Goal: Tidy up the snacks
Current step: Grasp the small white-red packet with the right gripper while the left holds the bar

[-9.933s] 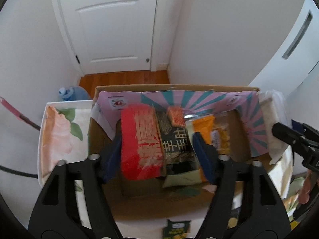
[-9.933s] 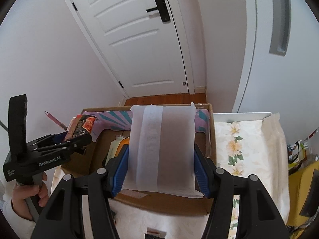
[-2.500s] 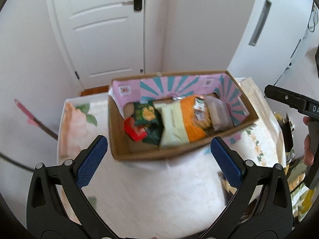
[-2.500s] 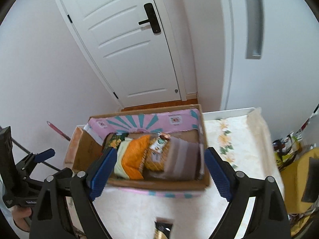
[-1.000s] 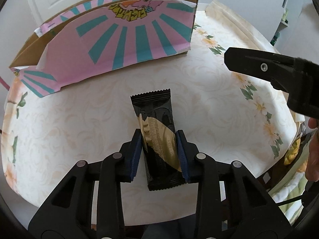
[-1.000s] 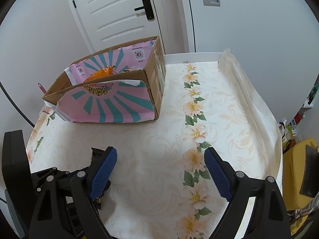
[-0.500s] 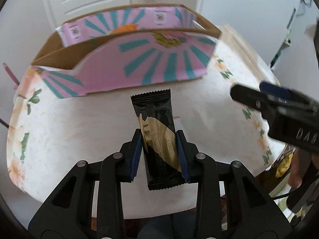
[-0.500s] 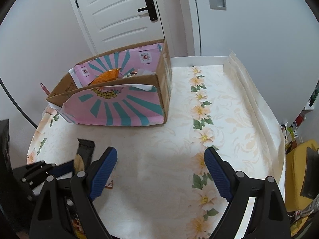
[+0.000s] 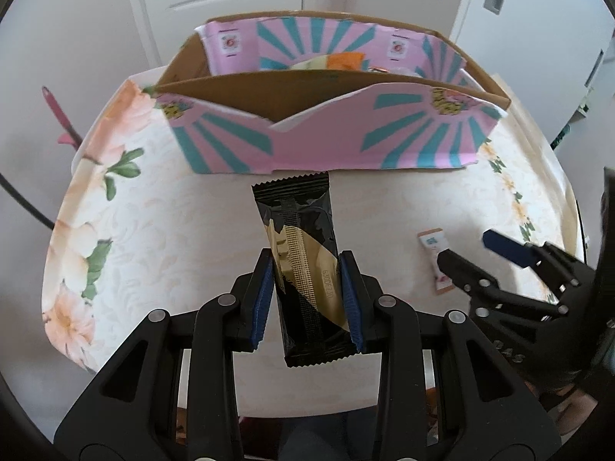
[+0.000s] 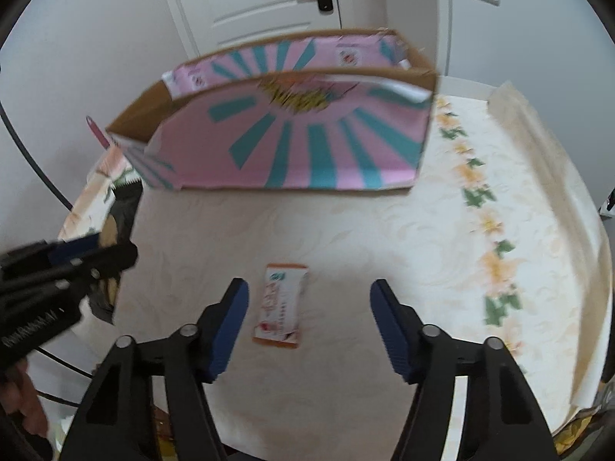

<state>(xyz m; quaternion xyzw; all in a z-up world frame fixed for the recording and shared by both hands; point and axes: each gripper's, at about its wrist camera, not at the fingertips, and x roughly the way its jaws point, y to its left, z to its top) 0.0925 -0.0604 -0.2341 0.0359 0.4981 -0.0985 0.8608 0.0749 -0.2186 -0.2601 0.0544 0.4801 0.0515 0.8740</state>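
A black and gold snack bar (image 9: 303,257) is clamped between the blue pads of my left gripper (image 9: 307,299), held above the table in front of the box. The pink and teal cardboard box (image 9: 326,142) stands at the back of the table with several snack packets showing over its rim. A small white and orange sachet (image 10: 280,303) lies flat on the cloth. My right gripper (image 10: 309,322) hovers over it, its jaws closing, the sachet between them but untouched. The right gripper (image 9: 496,257) also shows at the right of the left wrist view, the sachet (image 9: 436,259) under its tip.
The round table carries a cream floral cloth (image 10: 480,230). A white door (image 10: 261,0) and white walls stand behind the box. A pink stick (image 9: 57,115) and a dark cable (image 9: 23,207) hang off the table's left side.
The left gripper rose and moved nearer the box with the bar. The right gripper swung left and down over the sachet, and its jaws narrowed.
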